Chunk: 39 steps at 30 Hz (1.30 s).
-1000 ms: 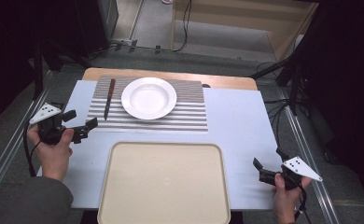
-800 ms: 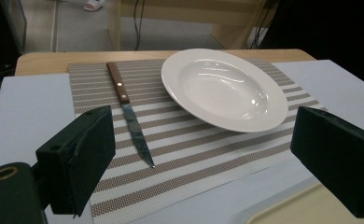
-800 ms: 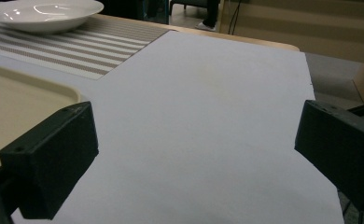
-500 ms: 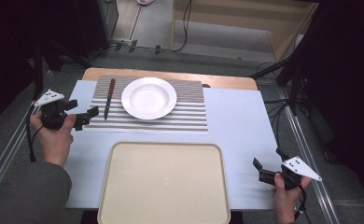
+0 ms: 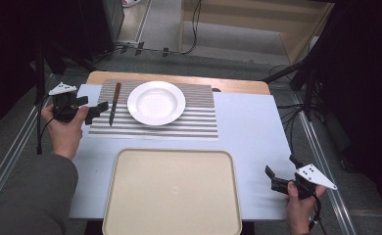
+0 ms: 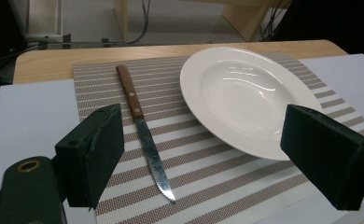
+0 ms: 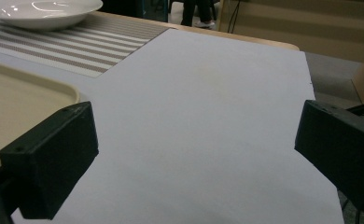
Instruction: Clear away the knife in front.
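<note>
Nothing is lifted yet: the wooden-handled steel knife (image 6: 143, 144) lies on the striped placemat (image 5: 199, 125), left of the white ceramic plate (image 5: 155, 103). Left hand-held gripper (image 5: 95, 108) hovers beside it, jaws wide (right hand-held gripper (image 5: 273, 177) too, idle near the beige plastic tray (image 5: 172, 196)).

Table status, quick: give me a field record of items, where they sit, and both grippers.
plate: white, empty, on the striped placemat
knife: on the placemat, left of the plate, blade toward the person
tray: beige, empty, near edge
left gripper: open, holding nothing, beside the knife
right gripper: open, holding nothing, near right corner
</note>
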Motion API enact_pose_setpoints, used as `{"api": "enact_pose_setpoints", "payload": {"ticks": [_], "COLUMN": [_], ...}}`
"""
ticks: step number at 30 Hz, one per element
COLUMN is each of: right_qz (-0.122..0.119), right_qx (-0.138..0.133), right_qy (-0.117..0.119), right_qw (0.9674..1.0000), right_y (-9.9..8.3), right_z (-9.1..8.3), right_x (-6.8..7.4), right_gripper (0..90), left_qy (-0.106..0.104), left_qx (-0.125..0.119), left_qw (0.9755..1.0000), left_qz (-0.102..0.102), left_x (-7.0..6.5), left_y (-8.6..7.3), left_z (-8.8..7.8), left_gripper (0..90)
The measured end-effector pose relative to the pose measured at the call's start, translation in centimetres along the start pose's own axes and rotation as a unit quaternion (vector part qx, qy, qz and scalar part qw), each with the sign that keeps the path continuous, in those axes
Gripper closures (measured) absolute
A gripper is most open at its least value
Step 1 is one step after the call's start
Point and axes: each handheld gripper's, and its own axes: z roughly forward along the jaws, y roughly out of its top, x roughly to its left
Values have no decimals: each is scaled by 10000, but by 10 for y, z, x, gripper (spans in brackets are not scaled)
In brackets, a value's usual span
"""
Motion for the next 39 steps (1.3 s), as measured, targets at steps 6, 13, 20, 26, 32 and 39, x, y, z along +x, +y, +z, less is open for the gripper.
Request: {"api": "enact_pose_setpoints", "payload": {"ticks": [6,13,20,26,32,39], "right_qz": [-9,-45,-68,-78,-108,-159], "right_qx": [3,14,39,52,63,65], "right_qy": [-6,-14,-36,-55,-69,-56], "right_qw": [10000,10000,10000,9999,9999,9998], "right_y": [0,0,0,0,0,1], "right_z": [0,1,2,2,4,5], "right_x": [0,0,1,1,2,2], "right_gripper": [0,0,0,0,0,0], "left_qy": [229,495,703,794,882,1099], "left_qx": [225,582,961,1266,1561,1804], "left_qw": [9994,9969,9926,9884,9829,9764], "left_qz": [-90,-162,-253,-277,-419,-439], "left_x": [7,13,20,28,35,36], "left_y": [9,17,25,27,25,24], "left_z": [17,43,76,99,122,145], "left_gripper": [150,283,401,477,520,548]}}
